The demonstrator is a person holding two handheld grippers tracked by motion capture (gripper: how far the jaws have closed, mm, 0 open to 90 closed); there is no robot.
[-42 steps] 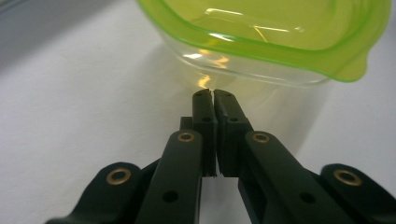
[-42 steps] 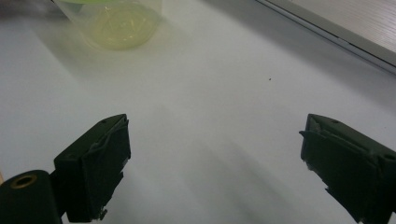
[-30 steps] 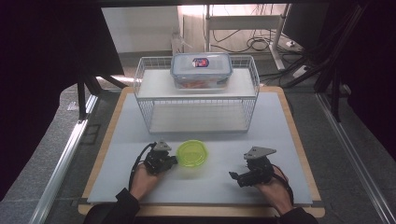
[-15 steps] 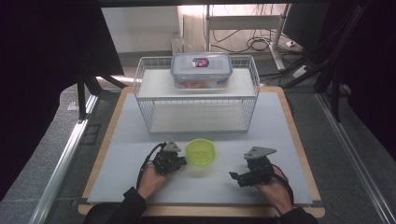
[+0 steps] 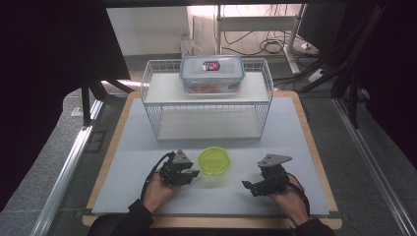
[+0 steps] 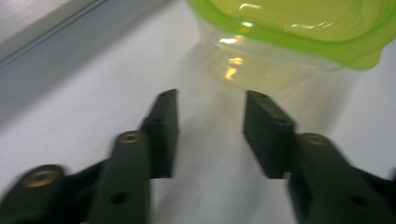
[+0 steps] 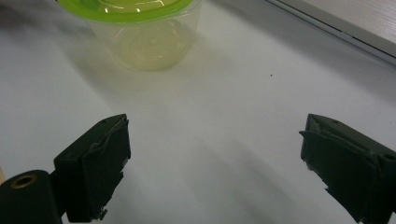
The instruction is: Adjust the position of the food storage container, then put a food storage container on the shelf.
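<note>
A small clear tub with a lime-green lid (image 5: 215, 161) stands on the white mat near the front middle. My left gripper (image 5: 193, 174) sits just left of it; its jaws have just been opening and now stand apart with nothing between them. In the left gripper view the tub (image 6: 285, 42) lies a little beyond the fingertips (image 6: 164, 122). My right gripper (image 5: 247, 186) rests to the right of the tub, open wide and empty. The right gripper view has the tub (image 7: 140, 35) farther off at the upper left.
A white wire rack (image 5: 209, 105) stands behind the tub, with a clear lidded food box (image 5: 212, 73) on its top shelf. The mat lies on a wooden board (image 5: 314, 147); a dark floor and a metal rail (image 5: 69, 162) run along the left.
My left gripper has moved right, toward the green-lidded tub, and its jaws have opened. The right gripper has stayed where it was.
</note>
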